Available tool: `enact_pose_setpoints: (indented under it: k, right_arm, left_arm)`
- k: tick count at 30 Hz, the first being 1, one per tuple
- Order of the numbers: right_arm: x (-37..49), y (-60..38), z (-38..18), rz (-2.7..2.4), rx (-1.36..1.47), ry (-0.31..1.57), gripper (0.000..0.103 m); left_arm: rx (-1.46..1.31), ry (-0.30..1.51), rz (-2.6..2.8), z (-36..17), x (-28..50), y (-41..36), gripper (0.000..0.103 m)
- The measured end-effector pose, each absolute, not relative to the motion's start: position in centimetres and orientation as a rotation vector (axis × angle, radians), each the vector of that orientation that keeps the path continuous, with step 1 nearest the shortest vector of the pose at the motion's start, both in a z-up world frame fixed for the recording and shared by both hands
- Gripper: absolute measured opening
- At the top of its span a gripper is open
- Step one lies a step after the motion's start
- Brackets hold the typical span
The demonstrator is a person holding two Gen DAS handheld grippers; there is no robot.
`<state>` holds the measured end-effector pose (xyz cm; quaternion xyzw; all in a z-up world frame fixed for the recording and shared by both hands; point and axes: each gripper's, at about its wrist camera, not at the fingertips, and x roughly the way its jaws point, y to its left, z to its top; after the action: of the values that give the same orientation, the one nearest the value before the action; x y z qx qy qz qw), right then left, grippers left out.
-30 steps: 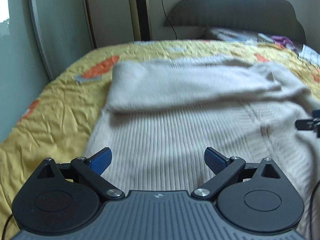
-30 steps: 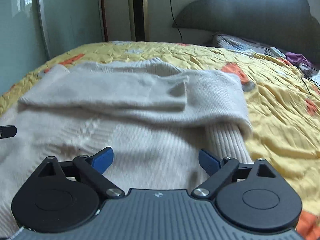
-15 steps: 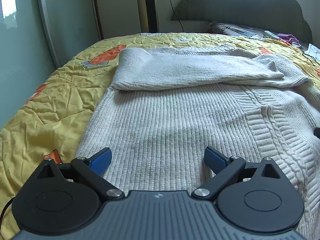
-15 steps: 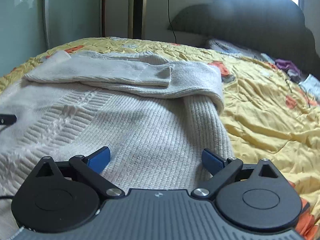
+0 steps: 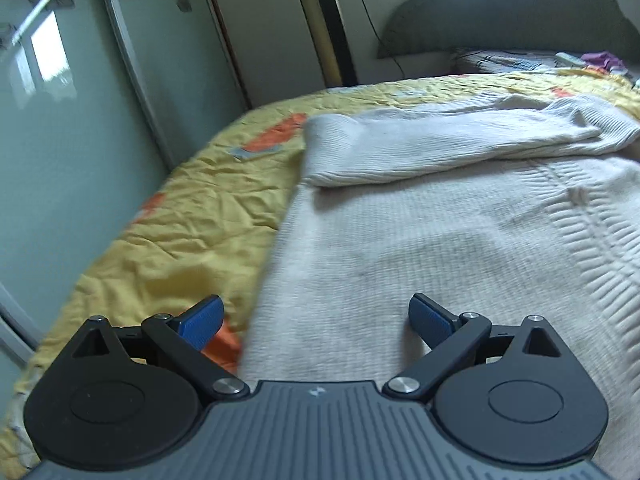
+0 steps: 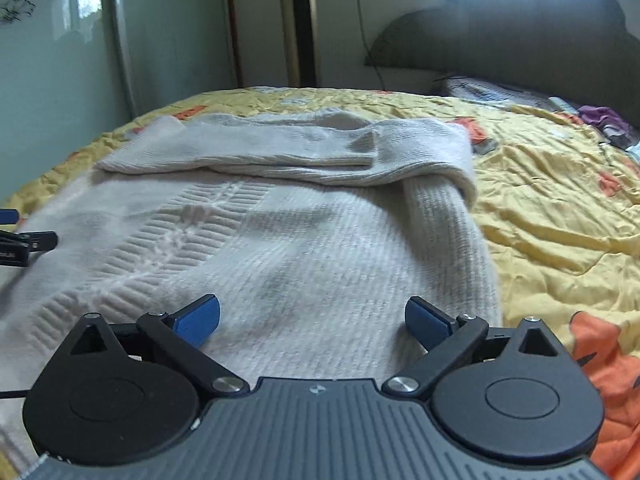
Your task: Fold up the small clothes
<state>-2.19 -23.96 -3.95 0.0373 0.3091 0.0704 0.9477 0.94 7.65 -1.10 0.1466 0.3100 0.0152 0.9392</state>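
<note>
Lying flat on the yellow blanket (image 5: 188, 216) is a big cream sweater (image 5: 432, 240), and it fills most of both views. The blanket has orange shapes on it and lots of small wrinkles.

In the left wrist view, a pale green door (image 5: 72, 128) stands far to the left, beside the bed. Next comes the bare blanket, and then the left edge of the sweater. The left gripper (image 5: 316, 320) hangs low over that edge. Its two blue pads (image 5: 202, 322) are spread wide apart, with nothing between them. One pad is over the blanket and the other is over the sweater. Farther back, a sleeve (image 5: 440, 148) is folded across the top of the sweater. A dark headboard (image 5: 512, 12) stands behind the bed on the right.

In the right wrist view, a bit of the left gripper (image 6: 24, 244) pokes in at the far left, over the sweater (image 6: 280, 248). The right gripper (image 6: 312, 318) hangs low over the near part of the sweater. Its blue pads (image 6: 198, 320) are also spread wide, and they hold nothing. The sleeve (image 6: 280, 148) lies across the far part of the sweater, on top of another folded layer. A tall gold tower (image 6: 300, 24) stands by the wall behind the bed. To the right is more yellow blanket (image 6: 560, 208), and a small purple thing (image 6: 604, 118) lies near the headboard (image 6: 520, 36).
</note>
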Motion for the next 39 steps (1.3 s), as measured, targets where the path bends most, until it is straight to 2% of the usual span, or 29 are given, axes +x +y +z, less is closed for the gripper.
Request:
enact_pose_setpoints:
  k: [6,10,16,21,28,32,39]
  right_arm:
    - [-2.6,-22.6,-4.0,0.096,-0.021,0.657,0.100]
    - [-3.0,-22.4,-3.7,0.065,-0.083,0.665,0.100]
    - [-4.0,-22.7,-1.9,0.022,-0.160,0.651,0.100]
    - [-3.4,-24.6,-4.0,0.009,-0.057,0.710,0.101]
    - [-5.7,-23.8,-2.6,0.010,-0.075,0.683,0.101]
    - [-6.6,-22.8,-2.7,0.132,0.024,0.693,0.101]
    - [-7.6,-21.6,-2.8,0.098,0.029,0.710,0.102]
  left_arm:
    - [0.433,0.590,0.086,-1.6,0.3,7.1,0.100]
    - [0.403,0.601,0.078,-1.7,-0.1,7.4,0.100]
    - [0.243,0.586,0.003,0.9,-1.4,10.3,0.100]
    - [0.224,0.701,-0.045,-0.6,-0.6,10.5,0.100]
    - [0.310,0.685,-0.006,0.4,-2.8,8.9,0.100]
    - [0.254,0.712,-0.045,0.5,-3.5,7.8,0.100]
    - [0.297,0.692,-0.028,0.4,-4.9,5.8,0.100]
